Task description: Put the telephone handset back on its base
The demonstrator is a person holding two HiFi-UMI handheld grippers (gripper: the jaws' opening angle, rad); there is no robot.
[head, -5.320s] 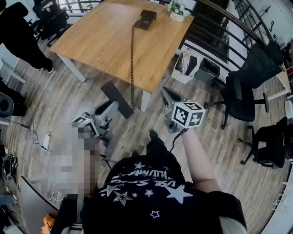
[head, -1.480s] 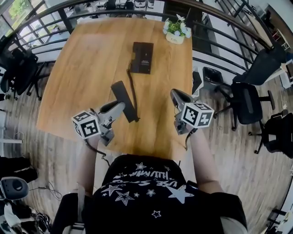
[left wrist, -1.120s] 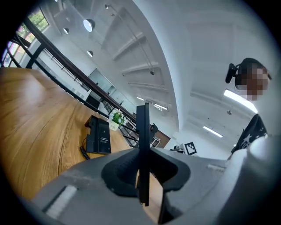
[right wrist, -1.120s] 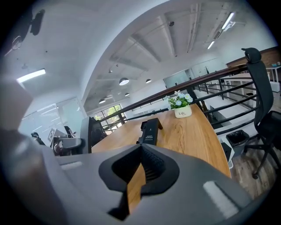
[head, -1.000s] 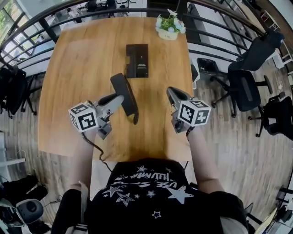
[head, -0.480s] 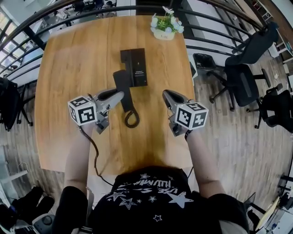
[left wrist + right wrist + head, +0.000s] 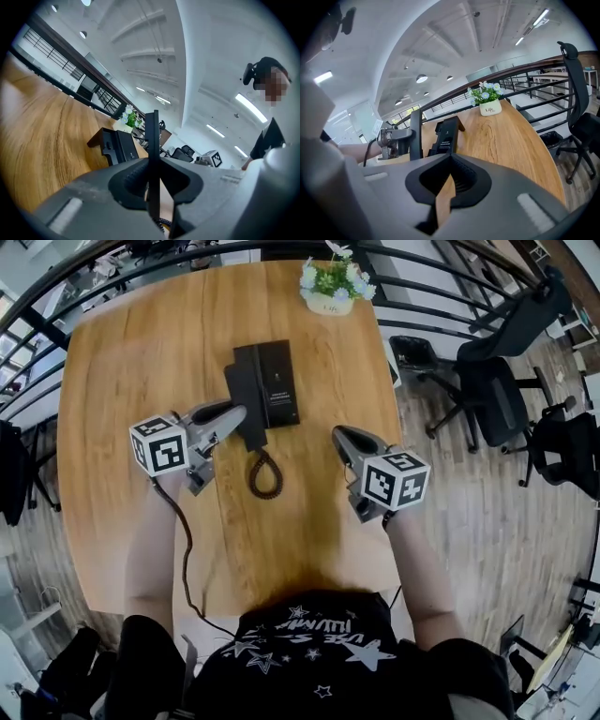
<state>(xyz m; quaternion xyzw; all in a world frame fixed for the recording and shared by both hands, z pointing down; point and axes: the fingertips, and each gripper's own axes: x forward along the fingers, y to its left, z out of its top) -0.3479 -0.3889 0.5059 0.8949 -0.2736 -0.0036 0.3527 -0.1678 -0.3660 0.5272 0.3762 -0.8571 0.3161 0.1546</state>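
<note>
The black handset point(image 7: 242, 399) is clamped in my left gripper point(image 7: 234, 414), whose jaws are shut on its lower part. It overlaps the left side of the black base point(image 7: 279, 381) in the head view; I cannot tell whether they touch. Its coiled cord point(image 7: 264, 474) loops on the table behind it. In the left gripper view the handset point(image 7: 151, 136) stands edge-on between the jaws, the base point(image 7: 117, 145) just beyond. My right gripper point(image 7: 339, 435) hovers to the right of the base, shut and holding nothing. Its view shows the handset point(image 7: 415, 133) upright beside the base point(image 7: 445, 133).
A potted plant point(image 7: 330, 282) stands at the far edge of the wooden table point(image 7: 131, 352). A railing runs behind the table. Office chairs point(image 7: 497, 381) stand on the floor to the right. A cable hangs from my left gripper over the near table edge.
I have walked up to the table. My left gripper has carried the handset from beside the table up to the base's left side; the cord now lies coiled on the tabletop.
</note>
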